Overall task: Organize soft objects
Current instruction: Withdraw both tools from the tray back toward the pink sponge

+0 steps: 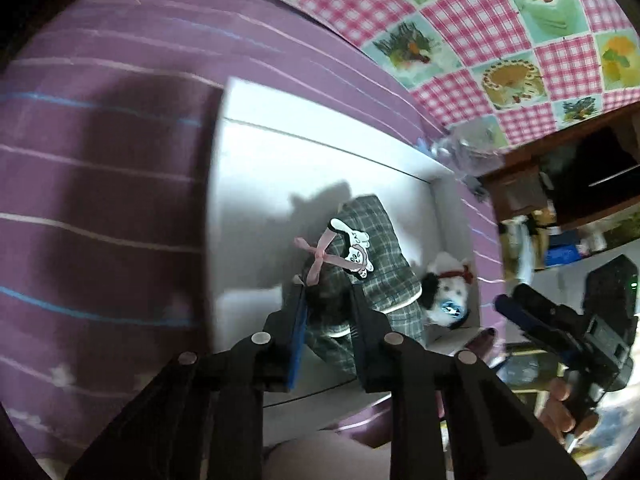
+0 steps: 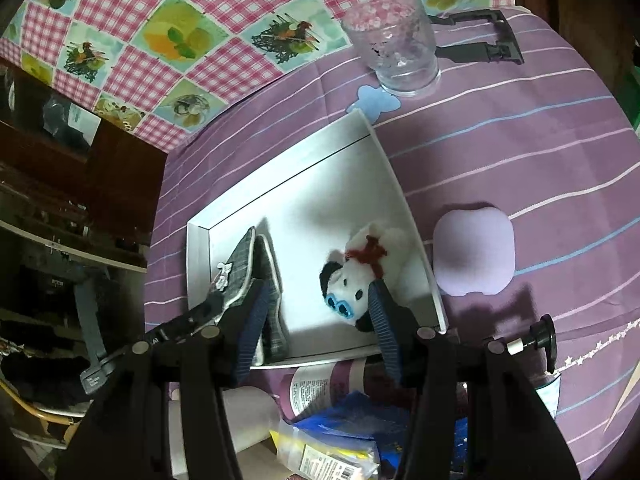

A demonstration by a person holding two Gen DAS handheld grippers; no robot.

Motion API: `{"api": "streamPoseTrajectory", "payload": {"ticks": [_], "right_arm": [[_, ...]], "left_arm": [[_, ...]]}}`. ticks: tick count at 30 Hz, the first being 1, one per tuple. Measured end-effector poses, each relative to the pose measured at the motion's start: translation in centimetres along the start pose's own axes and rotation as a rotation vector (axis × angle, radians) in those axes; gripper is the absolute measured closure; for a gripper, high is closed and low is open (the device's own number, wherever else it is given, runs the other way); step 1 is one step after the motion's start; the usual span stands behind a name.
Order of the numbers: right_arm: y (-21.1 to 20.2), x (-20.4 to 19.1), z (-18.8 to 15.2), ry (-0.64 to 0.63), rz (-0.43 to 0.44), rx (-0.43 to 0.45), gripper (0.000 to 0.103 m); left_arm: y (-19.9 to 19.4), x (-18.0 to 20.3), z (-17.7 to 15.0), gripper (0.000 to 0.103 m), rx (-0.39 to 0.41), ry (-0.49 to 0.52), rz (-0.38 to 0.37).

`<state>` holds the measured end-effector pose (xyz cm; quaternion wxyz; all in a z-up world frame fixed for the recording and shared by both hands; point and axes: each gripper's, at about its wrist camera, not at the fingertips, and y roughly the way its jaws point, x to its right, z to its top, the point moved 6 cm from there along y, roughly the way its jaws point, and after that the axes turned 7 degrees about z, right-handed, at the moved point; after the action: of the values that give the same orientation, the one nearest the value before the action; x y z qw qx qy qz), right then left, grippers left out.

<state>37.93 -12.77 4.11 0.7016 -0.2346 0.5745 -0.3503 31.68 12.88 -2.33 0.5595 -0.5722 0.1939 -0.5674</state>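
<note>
Two soft items already in white tray (image 2: 404, 208): plaid pouch (image 1: 384, 276) pinched by left tongs (image 1: 326, 300), plush dog (image 2: 360, 276) between parted right tongs (image 2: 316, 304), seemingly ungripped. Lilac cushion (image 2: 474, 252) still out on the surface, beside tray.

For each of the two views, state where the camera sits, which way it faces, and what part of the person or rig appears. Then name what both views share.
Left wrist: on the left gripper, looking down into the white tray; its fingers pinch the plaid pouch; a hand shows.
Right wrist: on the right gripper, facing down at the plush dog; the jaws straddle it.
Shared: tray, pouch, dog, purple striped cloth.
</note>
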Motion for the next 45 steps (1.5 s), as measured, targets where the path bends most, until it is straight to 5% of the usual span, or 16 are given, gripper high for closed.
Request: {"api": "streamPoseTrajectory", "payload": {"ticks": [3, 5, 10, 16, 20, 23, 27, 32, 35, 45], "right_arm": [[0.0, -0.1, -0.1, -0.003, -0.009, 0.001, 0.050], [0.1, -0.2, -0.1, -0.008, -0.013, 0.001, 0.050], [-0.7, -1.3, -0.3, -0.067, -0.011, 0.038, 0.050], [-5.8, -3.9, -2.0, -0.234, 0.002, 0.254, 0.050], [-9.4, -3.4, -3.9, -0.248, -0.176, 0.352, 0.050], [-10.4, -2.7, -5.4, -0.237, -0.186, 0.337, 0.050], [-11.7, -2.1, -7.5, -0.220, -0.164, 0.385, 0.050], [-14.4, -2.5, -10.8, -0.300, -0.039, 0.505, 0.045], [-14.5, -1.7, -12.4, -0.286, -0.021, 0.497, 0.026], [-13.7, 2.8, -16.9, -0.331, -0.142, 0.484, 0.026]], "left_arm": [[-1.9, -1.5, 0.4, 0.083, 0.056, -0.022, 0.099], [-2.7, -1.9, 0.5, 0.083, 0.073, -0.028, 0.088], [-4.9, -1.8, 0.7, 0.055, 0.160, 0.006, 0.195], [-10.3, -1.0, -0.3, 0.055, 0.321, 0.015, 0.213], [-14.0, -0.1, -2.6, 0.053, 0.418, 0.019, 0.349], [-15.7, 0.8, -5.0, 0.041, 0.445, 0.047, 0.397], [-17.4, 2.9, -7.8, 0.041, 0.478, 0.079, 0.392], [-19.3, 6.6, -12.2, 0.040, 0.589, 0.139, 0.253], [-18.7, 8.3, -14.6, 0.023, 0.587, 0.199, 0.241], [-10.0, 11.5, -21.2, 0.023, 0.447, 0.392, 0.336]]}}
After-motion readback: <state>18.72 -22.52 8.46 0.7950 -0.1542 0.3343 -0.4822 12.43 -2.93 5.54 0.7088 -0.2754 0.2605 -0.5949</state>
